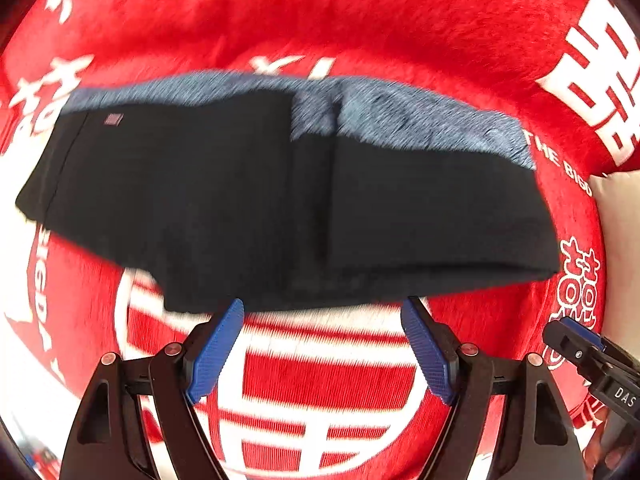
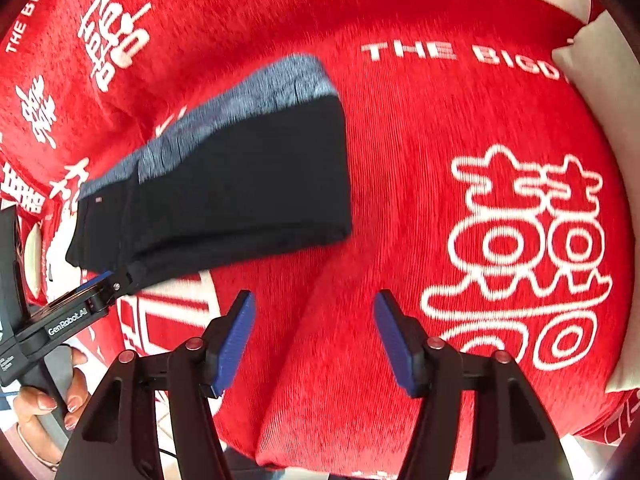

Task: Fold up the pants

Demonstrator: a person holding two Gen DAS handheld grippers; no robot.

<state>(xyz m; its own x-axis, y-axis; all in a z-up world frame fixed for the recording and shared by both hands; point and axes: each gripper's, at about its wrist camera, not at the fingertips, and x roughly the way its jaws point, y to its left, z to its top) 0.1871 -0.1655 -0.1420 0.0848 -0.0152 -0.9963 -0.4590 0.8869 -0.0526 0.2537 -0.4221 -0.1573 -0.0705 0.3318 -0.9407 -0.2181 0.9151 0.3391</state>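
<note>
- Progress: the pants (image 1: 248,200) lie as a compact dark bundle, grey lining showing along the far edge, on the red blanket (image 1: 360,20); folding looks largely done, though motion blur hides whether the layers sit square
- Remaining: at most a final tidy, judging by the flat, even outline
- Left hand-held gripper (image 1: 322,312): jaws wide, nothing between them, tips just short of the bundle's near edge
- Right hand-held gripper (image 2: 312,304): jaws wide and empty, over bare blanket, pants up-left and clear of it
</note>
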